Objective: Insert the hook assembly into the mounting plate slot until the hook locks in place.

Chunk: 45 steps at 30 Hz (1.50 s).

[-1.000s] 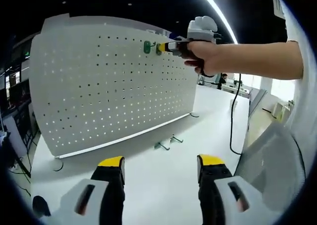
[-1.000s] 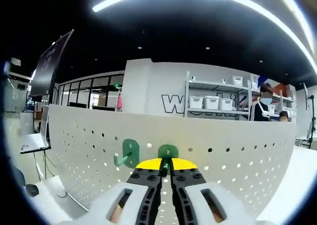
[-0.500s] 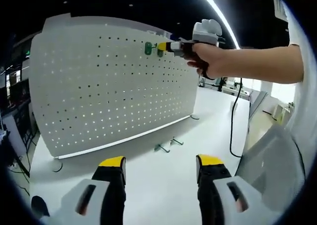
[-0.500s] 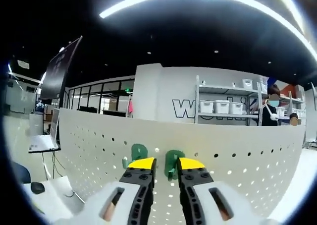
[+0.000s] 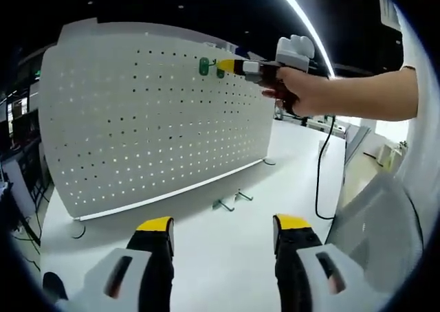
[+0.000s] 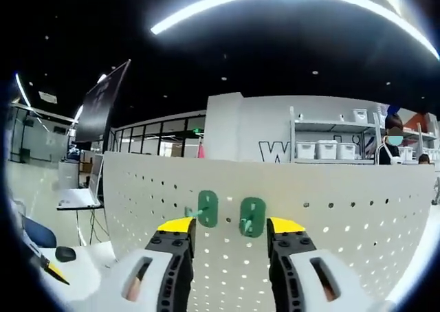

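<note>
The white pegboard mounting plate [image 5: 151,113] fills the centre and left of the left gripper view, standing upright on the white desk [image 5: 227,250]. Two spare hooks [image 5: 230,200] lie on the desk at lower centre. Two green hooks [image 6: 230,212] sit in the plate, centre of the right gripper view. The right claw [image 6: 230,231] is spread wide, holding nothing, its tips either side of the nearer hook. The left claw [image 5: 221,233] is wide and empty. Risk: a half-seated hook could drop out. The locking tabs behind the plate are hidden.

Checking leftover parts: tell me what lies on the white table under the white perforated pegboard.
Two loose metal hooks lie on the white table before the white perforated pegboard. Anything behind the board is hidden.
</note>
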Available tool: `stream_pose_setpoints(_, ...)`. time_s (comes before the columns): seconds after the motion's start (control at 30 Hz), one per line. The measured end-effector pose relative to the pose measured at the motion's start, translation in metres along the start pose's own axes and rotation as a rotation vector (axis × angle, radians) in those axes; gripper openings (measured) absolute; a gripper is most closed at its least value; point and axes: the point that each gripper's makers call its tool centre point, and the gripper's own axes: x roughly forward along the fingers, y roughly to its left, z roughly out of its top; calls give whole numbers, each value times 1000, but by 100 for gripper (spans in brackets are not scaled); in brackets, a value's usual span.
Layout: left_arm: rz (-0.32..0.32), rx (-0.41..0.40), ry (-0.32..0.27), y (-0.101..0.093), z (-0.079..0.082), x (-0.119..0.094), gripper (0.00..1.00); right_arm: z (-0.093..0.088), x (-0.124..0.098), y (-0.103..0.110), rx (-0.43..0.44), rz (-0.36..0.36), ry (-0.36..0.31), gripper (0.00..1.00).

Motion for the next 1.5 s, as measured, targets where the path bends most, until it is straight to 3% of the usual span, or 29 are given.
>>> stream_pose_setpoints(0.27, 5, 10, -5, 1, 3, 1, 61, -4, -4, -1, 1, 19, 6, 41)
stream_pose_setpoints(0.4, 5, 5, -7, 2, 3, 1, 61, -7, -12, 2, 55, 65, 1, 41)
stream_pose_setpoints(0.5, 5, -5, -5, 1, 1, 1, 61, -11, -19, 1, 27, 76, 15, 41)
stream_pose_setpoints(1.03, -3, 14, 0, -2, 2, 5, 63, -17, -35, 9, 41, 145, 26, 45)
stream_pose_setpoints(1.5, -8, 10, -1, 0, 3, 8, 63, -49, -71, 21, 68, 227, 92, 46)
